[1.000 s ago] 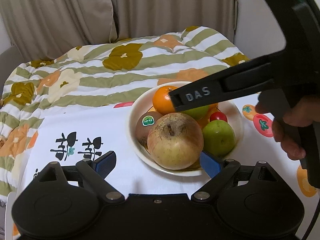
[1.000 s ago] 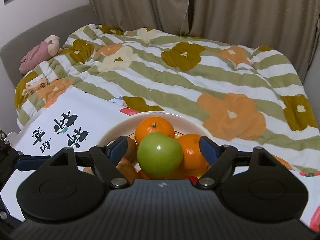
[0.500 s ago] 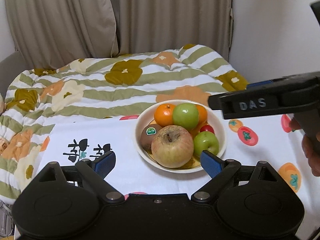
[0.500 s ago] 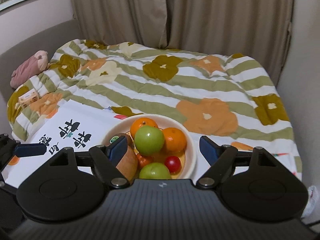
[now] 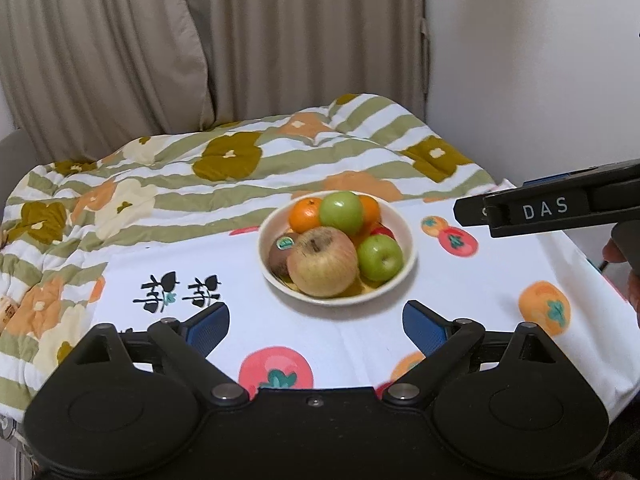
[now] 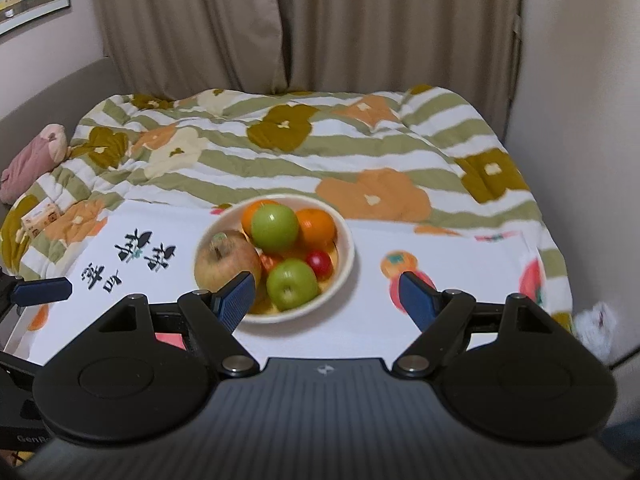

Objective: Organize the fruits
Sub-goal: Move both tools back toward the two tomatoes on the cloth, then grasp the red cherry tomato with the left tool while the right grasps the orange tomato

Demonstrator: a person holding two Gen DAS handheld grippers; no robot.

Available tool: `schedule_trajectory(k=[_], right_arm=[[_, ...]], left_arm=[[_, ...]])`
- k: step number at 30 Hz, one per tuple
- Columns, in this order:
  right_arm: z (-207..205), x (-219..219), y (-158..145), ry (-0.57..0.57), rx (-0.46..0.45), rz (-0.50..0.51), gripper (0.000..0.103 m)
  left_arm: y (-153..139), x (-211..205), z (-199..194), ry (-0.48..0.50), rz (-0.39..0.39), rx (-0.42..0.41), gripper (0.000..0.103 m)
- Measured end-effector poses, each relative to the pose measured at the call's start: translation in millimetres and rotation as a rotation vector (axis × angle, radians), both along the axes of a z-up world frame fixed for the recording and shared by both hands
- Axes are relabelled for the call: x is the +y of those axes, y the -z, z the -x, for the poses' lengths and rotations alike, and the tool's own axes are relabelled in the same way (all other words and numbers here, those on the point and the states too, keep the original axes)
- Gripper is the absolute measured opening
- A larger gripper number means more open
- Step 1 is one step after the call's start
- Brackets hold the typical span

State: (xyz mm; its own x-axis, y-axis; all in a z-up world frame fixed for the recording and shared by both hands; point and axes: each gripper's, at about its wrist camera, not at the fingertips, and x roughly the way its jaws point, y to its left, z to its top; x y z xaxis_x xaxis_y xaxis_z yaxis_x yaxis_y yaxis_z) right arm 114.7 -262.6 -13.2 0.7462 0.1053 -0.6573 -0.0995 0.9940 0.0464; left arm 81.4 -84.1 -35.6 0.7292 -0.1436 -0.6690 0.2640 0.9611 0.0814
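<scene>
A white bowl [image 5: 409,256] [image 6: 347,268] full of fruit sits on a white printed cloth. It holds a large yellow-red apple [image 5: 322,262] [image 6: 226,262], two green apples [image 5: 341,211] [image 5: 379,258], two oranges [image 5: 304,215] [image 6: 317,229], a brown kiwi with a sticker [image 5: 281,252] and a small red fruit [image 6: 319,263]. My left gripper [image 5: 316,324] is open and empty, short of the bowl. My right gripper [image 6: 328,294] is open and empty, above and in front of the bowl; its arm [image 5: 560,210] shows at the right of the left wrist view.
The cloth [image 5: 248,320] lies over a striped floral quilt [image 5: 224,176] on a bed. Beige curtains [image 6: 304,24] hang behind; a wall stands at the right. A pink soft toy [image 6: 34,160] and a small box [image 6: 40,220] lie at the far left.
Both grippers have pulled back and up from the bowl. The green apple that sat between the right gripper's fingers now rests on top of the fruit in the bowl.
</scene>
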Motion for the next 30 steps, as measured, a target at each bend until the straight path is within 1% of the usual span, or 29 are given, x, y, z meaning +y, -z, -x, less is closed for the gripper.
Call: schedule_trajectory(k=[6,12,15,20,22,24,25,28,30], right_arm=[[29,-8,21,0.053,0.024,-0.006,0.094],[47,-9,49,0.076,0.055,-0.021,0.093],[49,-8,62,0.082,0.064,-0.028,0.092],[48,-5,83,0.098,0.074,-0.038,0.091],[48,-4,89,0.106,0.079,-0.045,0.091],[46,-3,94,0.111,0.086,-0.047,0.090],[46,-3,96,0.114,0.089,-0.048,0.090],[45,-1,103,0.115,0.100,-0.053,0.087],[44,0,107,0.113,0.110,-0.054,0.084]], left_arm=[[21,-1,17,0.071,0.007,0.009,0.096],[51,-12,29,0.149,-0.030,0.028,0.095],[68,-18,29,0.175,-0.044,0.046,0.089],[93,-25,19,0.203,-0.055,0.085,0.077],[101,-27,15,0.214,-0.057,0.091,0.077],[105,-29,12,0.225,-0.055,0.092,0.071],[108,-30,11,0.230,-0.053,0.098,0.065],[112,-33,6,0.232,-0.043,0.115,0.063],[114,-33,3,0.231,-0.033,0.124,0.059]])
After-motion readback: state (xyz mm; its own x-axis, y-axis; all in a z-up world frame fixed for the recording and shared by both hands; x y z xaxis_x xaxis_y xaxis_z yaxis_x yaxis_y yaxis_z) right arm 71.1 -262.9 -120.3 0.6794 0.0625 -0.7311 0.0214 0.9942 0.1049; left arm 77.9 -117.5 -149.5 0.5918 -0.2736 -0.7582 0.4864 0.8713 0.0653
